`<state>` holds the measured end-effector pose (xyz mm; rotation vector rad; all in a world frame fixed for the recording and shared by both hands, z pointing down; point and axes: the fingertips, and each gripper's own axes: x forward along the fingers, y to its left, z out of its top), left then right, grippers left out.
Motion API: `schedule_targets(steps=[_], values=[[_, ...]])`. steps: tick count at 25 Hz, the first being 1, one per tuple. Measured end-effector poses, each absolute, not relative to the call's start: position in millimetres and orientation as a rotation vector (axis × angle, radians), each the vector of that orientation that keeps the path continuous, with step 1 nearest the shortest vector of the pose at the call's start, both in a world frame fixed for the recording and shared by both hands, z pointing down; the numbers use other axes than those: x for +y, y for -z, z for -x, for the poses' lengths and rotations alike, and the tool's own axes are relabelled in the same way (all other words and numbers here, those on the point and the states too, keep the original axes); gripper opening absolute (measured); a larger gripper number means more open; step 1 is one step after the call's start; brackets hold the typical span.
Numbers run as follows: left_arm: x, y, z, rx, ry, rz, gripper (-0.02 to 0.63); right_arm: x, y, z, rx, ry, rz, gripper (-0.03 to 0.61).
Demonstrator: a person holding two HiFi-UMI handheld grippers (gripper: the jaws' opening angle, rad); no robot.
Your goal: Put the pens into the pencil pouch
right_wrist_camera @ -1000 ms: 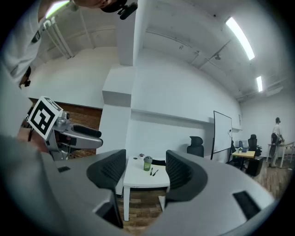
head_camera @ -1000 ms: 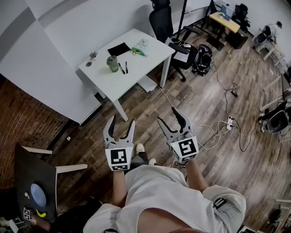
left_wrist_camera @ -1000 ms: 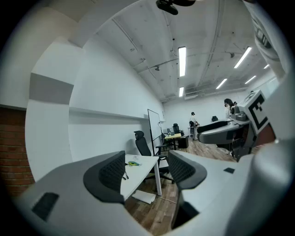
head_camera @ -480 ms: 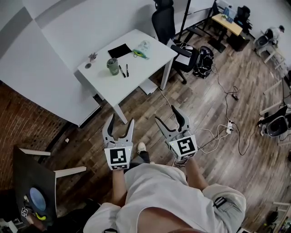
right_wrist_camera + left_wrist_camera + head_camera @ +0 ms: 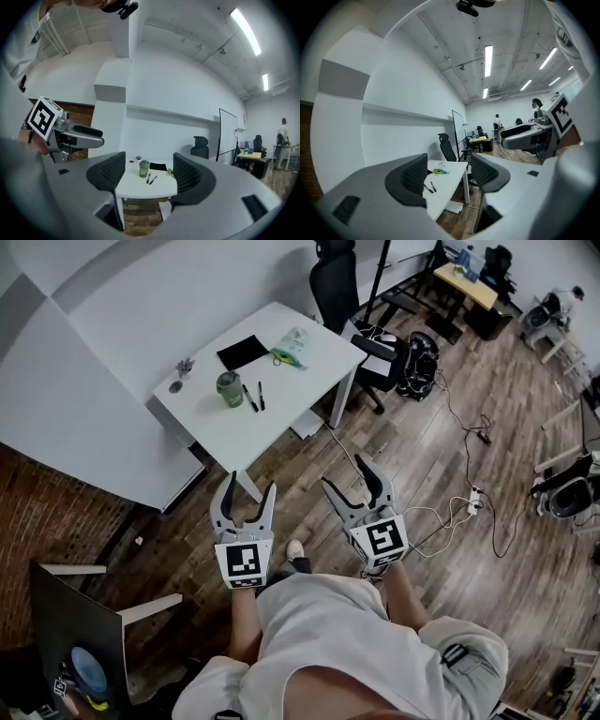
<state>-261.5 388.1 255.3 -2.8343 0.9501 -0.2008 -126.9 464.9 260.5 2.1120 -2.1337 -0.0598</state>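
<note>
Two black pens lie side by side on a white table, next to a green cup. Behind them lie a flat black rectangle and a clear pouch with green and yellow on it. My left gripper and right gripper are held level over the wooden floor, short of the table, both open and empty. The pens show between the left gripper's pads. In the right gripper view the pens and the cup sit between the right gripper's pads.
A black office chair and a black backpack stand right of the table. Cables and a power strip lie on the floor at the right. A dark wooden chair stands at the lower left. White wall panels back the table.
Both grippers have moved forward across the floor toward the table, which now lies nearer to them in the head view. Both stay level and empty.
</note>
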Motion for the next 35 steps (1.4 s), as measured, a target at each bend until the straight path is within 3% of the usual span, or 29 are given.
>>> schedule_targets(steps=[35], values=[[230, -264, 191, 0.848, 0.167, 2.873, 0.282, 318, -269, 56, -2.015, 0.044, -2.192, 0.325]])
